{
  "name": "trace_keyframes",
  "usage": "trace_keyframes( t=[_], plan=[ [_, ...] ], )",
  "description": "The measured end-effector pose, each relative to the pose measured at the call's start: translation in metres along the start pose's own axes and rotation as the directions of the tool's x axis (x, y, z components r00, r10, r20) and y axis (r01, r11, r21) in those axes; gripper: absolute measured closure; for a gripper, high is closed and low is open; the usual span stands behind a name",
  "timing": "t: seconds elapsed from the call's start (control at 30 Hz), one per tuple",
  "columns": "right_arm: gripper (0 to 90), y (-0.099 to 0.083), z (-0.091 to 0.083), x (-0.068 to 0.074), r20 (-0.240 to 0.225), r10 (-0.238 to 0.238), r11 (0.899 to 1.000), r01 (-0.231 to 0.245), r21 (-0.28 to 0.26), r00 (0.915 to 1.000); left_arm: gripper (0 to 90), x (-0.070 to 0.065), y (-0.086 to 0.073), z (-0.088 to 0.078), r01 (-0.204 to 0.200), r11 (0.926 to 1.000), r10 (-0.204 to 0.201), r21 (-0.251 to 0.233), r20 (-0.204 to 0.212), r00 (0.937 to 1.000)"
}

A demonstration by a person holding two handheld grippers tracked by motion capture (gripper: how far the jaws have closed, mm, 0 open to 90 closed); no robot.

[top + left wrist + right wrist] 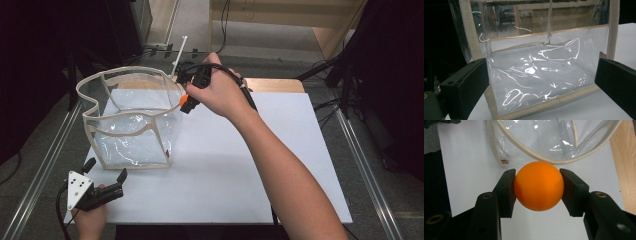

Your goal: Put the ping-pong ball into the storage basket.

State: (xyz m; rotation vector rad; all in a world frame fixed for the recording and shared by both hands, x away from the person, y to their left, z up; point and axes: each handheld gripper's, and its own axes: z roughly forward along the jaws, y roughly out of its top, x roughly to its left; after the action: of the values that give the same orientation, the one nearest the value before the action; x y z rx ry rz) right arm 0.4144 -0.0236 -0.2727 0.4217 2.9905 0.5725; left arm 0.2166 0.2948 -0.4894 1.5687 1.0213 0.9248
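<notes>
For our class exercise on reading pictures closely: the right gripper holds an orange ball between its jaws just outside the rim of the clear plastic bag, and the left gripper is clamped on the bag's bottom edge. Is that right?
One detail is wrong. The left gripper is not clamped on the clear plastic bag: the left gripper view shows its jaws open, apart from the bag. The right gripper does hold the orange ball beside the rim.

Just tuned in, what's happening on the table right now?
The right tongs are shut on an orange ball and hold it at the rim of a clear plastic bag standing open on the white table. The ball is not yet inside. The left tongs sit open beside the bag's near corner, not touching it.
</notes>
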Motion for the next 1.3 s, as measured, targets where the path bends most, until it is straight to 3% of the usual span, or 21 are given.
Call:
trace_keyframes(
  t=[1.3],
  plan=[
    [47.6, 0.022, -0.008, 0.000, 0.021, -0.023, 1.000, 0.023, -0.014, 0.9995, 0.0, 0.001, 0.000, 0.000, 0.001, 1.0000, -0.001, 0.001, 0.004, 1.0000]
  ],
)
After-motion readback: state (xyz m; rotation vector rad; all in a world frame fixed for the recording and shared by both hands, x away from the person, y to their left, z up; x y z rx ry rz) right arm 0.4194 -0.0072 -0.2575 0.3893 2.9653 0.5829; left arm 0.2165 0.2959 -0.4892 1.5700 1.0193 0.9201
